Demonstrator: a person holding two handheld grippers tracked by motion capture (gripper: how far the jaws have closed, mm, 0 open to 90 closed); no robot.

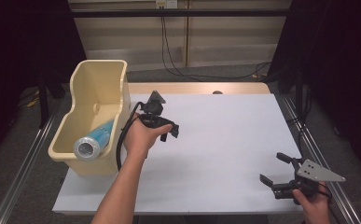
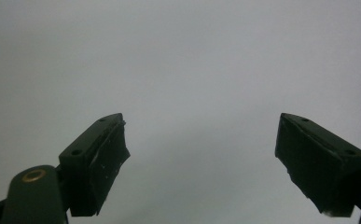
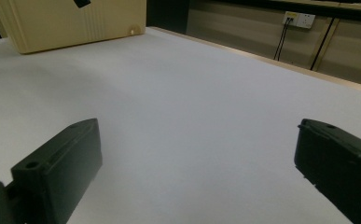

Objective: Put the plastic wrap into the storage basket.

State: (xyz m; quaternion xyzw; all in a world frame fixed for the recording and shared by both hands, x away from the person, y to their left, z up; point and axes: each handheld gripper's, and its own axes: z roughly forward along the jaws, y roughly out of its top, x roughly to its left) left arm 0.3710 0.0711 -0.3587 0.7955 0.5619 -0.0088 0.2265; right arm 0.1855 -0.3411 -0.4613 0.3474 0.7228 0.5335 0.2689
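A cream plastic bin (image 1: pixel 99 79) stands at the table's left edge. A blue roll with a silvery end (image 1: pixel 95 138) lies inside it near the front. Just right of the bin, my left gripper (image 1: pixel 170 134) is held above the white table (image 1: pixel 225 135), jaws pointing down. In the left gripper view the left gripper (image 2: pixel 201 163) is open over bare white surface with nothing between its fingers. My right gripper (image 1: pixel 274 169) rests low near the front right corner, open and empty, pointing left. In the right gripper view the right gripper (image 3: pixel 197 172) faces the bin (image 3: pixel 75 23) far across the table.
A wooden strip (image 1: pixel 197 87) runs along the table's far edge. Cables (image 1: pixel 178 60) hang from a wall socket behind it. Metal rails (image 1: pixel 24 163) flank the table on both sides. The white surface between the two grippers is bare.
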